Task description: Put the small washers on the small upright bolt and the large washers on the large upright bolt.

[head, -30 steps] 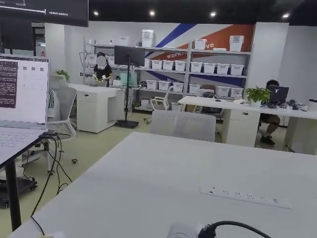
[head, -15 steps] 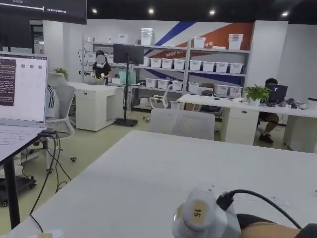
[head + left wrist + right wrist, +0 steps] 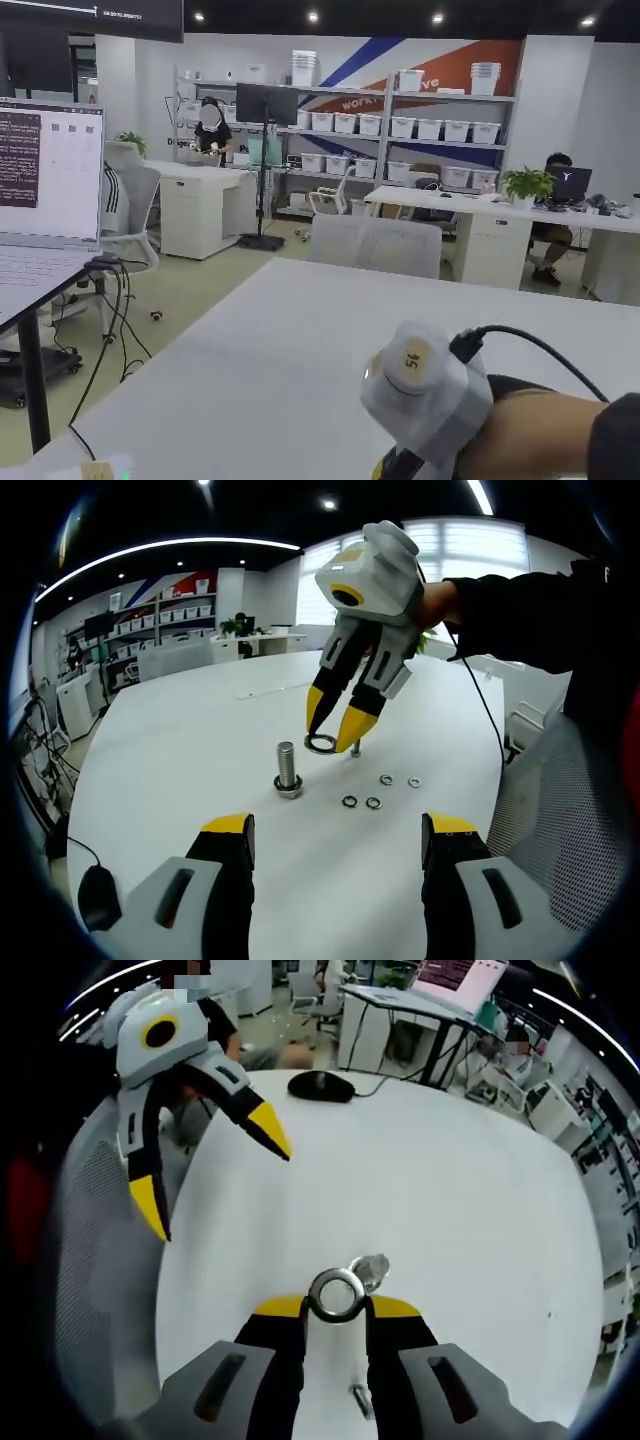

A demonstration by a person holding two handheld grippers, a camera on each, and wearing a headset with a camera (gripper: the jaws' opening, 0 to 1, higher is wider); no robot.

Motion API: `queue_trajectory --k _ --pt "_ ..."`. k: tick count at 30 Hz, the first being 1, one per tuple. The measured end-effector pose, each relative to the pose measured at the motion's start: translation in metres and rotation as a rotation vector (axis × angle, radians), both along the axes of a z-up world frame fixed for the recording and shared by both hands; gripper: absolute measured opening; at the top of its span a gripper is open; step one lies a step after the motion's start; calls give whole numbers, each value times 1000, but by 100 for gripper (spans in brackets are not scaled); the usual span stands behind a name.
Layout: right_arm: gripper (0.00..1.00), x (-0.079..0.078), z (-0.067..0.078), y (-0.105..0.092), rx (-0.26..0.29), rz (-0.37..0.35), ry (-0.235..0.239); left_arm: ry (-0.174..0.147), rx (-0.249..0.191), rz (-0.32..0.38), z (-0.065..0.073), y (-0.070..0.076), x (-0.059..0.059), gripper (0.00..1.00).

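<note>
Right claw (image 3: 332,738) pinches a large washer (image 3: 321,744) above the white desk (image 3: 180,720), just beside the large upright bolt (image 3: 287,770). Left claw (image 3: 338,825) gapes wide. In the head view, a round sticker (image 3: 412,358) reads 56.

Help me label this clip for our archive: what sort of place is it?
Probably an open-plan office or lab workspace: metal shelves of white storage bins, rows of white desks with office chairs, and an open laptop.
</note>
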State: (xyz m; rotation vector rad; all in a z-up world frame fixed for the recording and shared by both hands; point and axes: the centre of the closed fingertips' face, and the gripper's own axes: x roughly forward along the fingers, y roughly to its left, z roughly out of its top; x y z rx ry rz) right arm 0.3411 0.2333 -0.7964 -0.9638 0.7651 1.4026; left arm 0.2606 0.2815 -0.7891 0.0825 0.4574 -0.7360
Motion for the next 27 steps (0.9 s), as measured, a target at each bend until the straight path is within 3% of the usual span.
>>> queue_trajectory --k 13,27 --pt "23 22 7 21 -7 18 -21 1 -4 10 0 2 1 67" --pt "23 24 -9 23 -59 34 6 4 -9 15 -1 3 0 67"
